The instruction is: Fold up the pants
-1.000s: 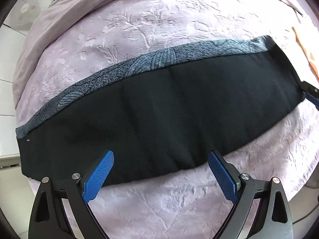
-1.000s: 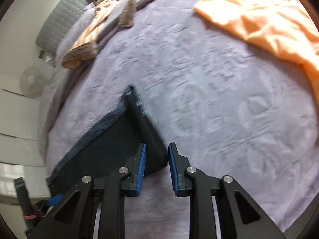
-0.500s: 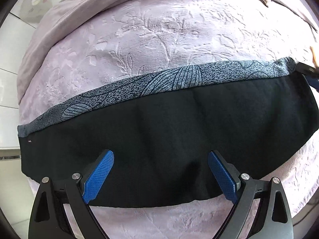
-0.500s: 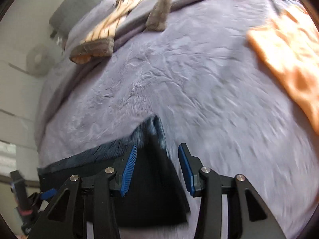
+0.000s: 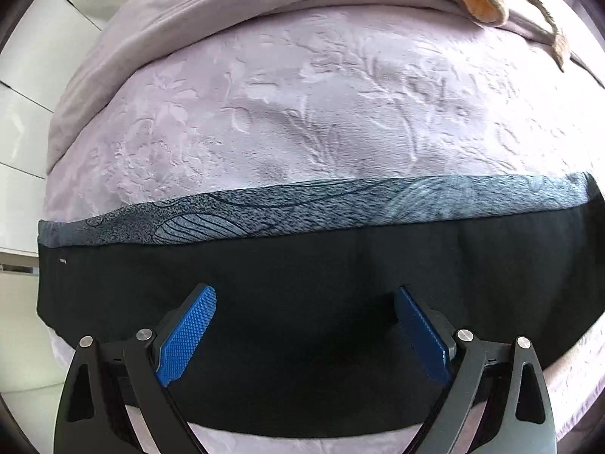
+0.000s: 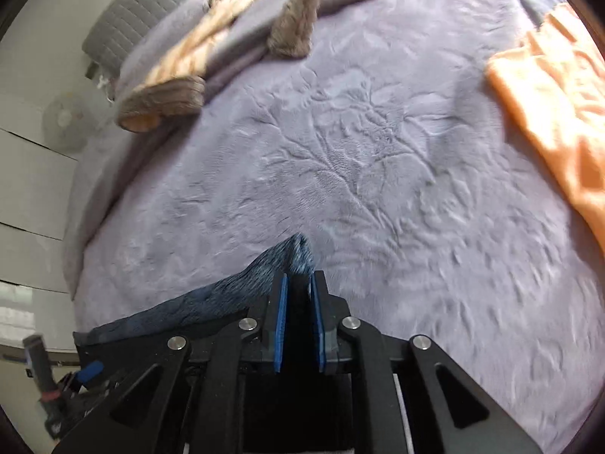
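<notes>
Now your right gripper (image 6: 299, 291) is closing on the pants (image 5: 302, 276) end at lower centre; they are lying lengthwise across the bed (image 5: 302, 113), under your spread, empty left gripper (image 5: 304, 316).

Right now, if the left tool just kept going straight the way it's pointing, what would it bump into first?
Most likely the black pants. The left tool points steeply down with its fingers spread wide, and the dark fabric fills the space between and ahead of them. The lilac bedspread lies beneath. How far off is hard to judge.

Black fingers (image 5: 181, 344) with blue textured pads (image 6: 280, 321), silver screws.
</notes>
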